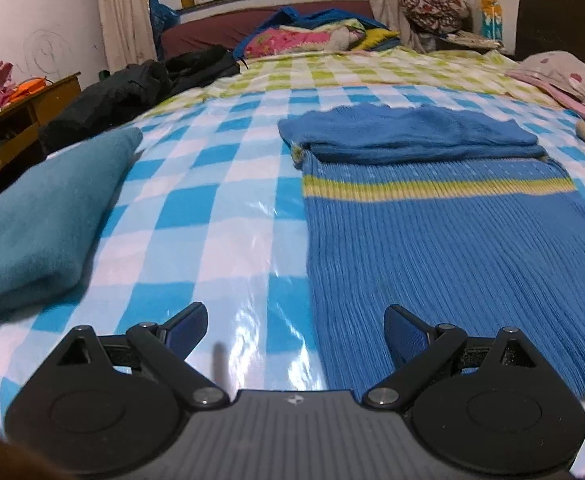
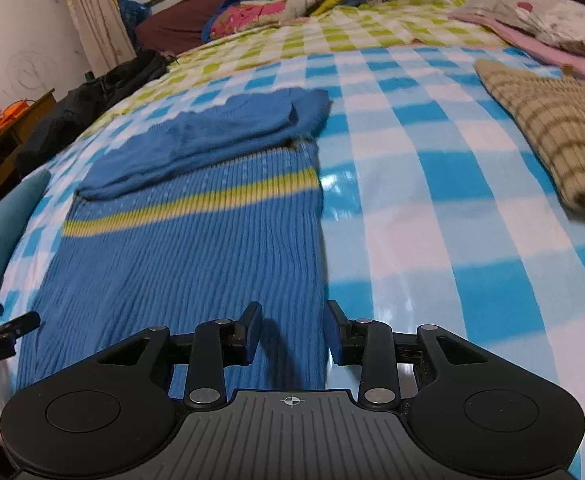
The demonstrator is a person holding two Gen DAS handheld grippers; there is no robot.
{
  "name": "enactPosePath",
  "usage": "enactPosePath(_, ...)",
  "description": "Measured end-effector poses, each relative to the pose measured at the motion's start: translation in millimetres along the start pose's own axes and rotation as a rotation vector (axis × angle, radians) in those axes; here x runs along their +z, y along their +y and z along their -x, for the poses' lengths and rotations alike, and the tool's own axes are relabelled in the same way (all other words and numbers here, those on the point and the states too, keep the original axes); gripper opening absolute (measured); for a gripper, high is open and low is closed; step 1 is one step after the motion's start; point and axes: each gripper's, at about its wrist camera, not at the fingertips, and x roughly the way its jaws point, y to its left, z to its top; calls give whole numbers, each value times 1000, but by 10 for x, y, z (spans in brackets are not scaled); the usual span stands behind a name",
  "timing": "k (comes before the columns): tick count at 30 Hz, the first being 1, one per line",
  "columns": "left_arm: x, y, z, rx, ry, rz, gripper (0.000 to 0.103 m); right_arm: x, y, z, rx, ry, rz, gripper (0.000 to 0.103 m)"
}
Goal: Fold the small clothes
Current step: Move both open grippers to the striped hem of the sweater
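A blue ribbed sweater (image 1: 444, 248) with a yellow-green stripe lies flat on the checked bedsheet (image 1: 196, 216), its far part folded over onto the body. My left gripper (image 1: 296, 332) hovers open above the sweater's near left edge, nothing between its fingers. In the right wrist view the same blue sweater (image 2: 184, 248) fills the lower left. My right gripper (image 2: 294, 332) stands over the sweater's near right edge with its jaws apart and no cloth pinched between the pads. The tip of the left gripper (image 2: 8, 330) shows at the left edge of that view.
A folded teal garment (image 1: 48, 216) lies to the left of the sweater. A beige striped knit (image 2: 552, 136) lies to the right. Dark clothes (image 1: 132, 88) and a heap of bright bedding (image 1: 316, 32) sit at the far side. A wooden cabinet (image 1: 16, 120) stands left of the bed.
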Motion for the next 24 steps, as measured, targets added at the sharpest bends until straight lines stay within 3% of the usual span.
enactPosePath(6, -133, 43, 83, -39, 55, 24, 100, -261, -50, 148, 17, 19, -16, 34)
enactPosePath(12, -184, 117, 96, -43, 93, 84, 93, -360, -97, 219, 41, 11, -46, 34)
enactPosePath(24, -250, 10, 194, -85, 85, 44, 59, -530, -187, 337, 74, -13, -88, 34)
